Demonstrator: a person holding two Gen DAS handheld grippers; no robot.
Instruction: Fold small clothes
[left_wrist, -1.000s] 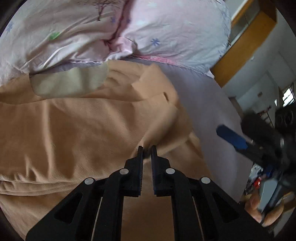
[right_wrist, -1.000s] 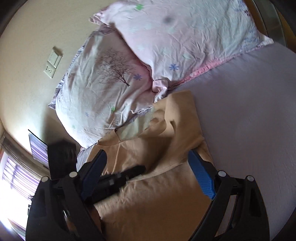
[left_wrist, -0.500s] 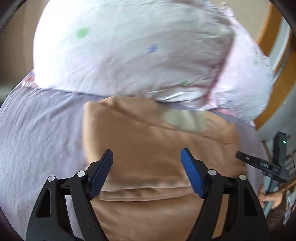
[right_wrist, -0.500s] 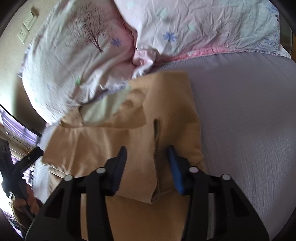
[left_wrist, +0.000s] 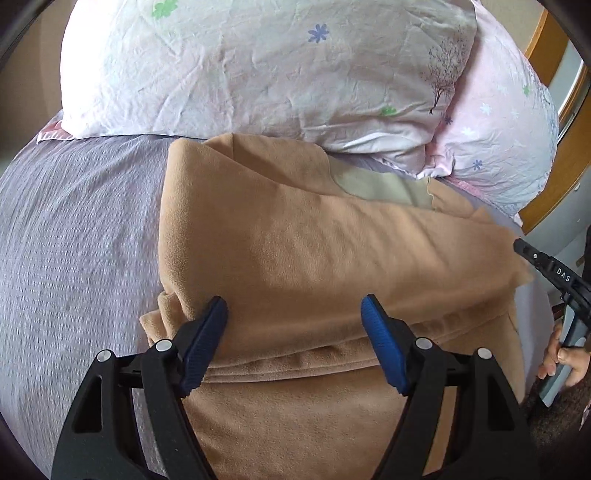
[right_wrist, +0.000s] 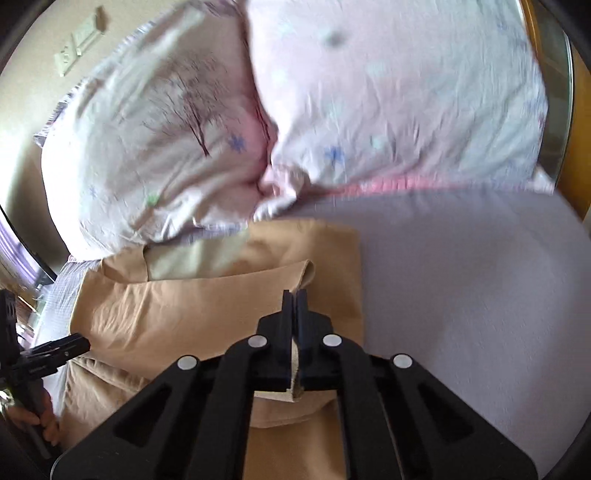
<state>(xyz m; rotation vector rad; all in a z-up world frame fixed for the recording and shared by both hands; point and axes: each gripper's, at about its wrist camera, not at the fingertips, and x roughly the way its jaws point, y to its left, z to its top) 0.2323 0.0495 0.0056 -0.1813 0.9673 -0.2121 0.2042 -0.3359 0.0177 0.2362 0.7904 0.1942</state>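
The tan garment (left_wrist: 332, 266) lies spread on the bed (left_wrist: 74, 236), its far edge tucked against the two floral pillows (left_wrist: 258, 70), with a pale greenish lining patch (left_wrist: 384, 188) showing at its neckline just under the pillows. In the left wrist view the left claw (left_wrist: 294, 314) is open, its blue pads (left_wrist: 207, 339) spread wide over the near part of the garment; the left pad touches a bunched fold at the garment's left edge, while the right pad sits over a layered crease that runs across the cloth. Nothing is held between these pads. At the right edge of that view the right claw (left_wrist: 546, 269) shows as a dark bar beside the garment, with the person's hand (left_wrist: 565, 362) below it. In the right wrist view the right claw (right_wrist: 294, 299) is closed on a folded flap of the garment (right_wrist: 207, 302), its black fingers pressed together with a strip of tan cloth pinched between them and showing behind the tips. The flap lifts slightly at the pinch and rests across the garment's right portion, near the edge where the cloth meets the lilac sheet (right_wrist: 461, 295). The pillows in this view are blurred. The left claw (right_wrist: 55, 350) appears at the left edge, beside the garment's left side.
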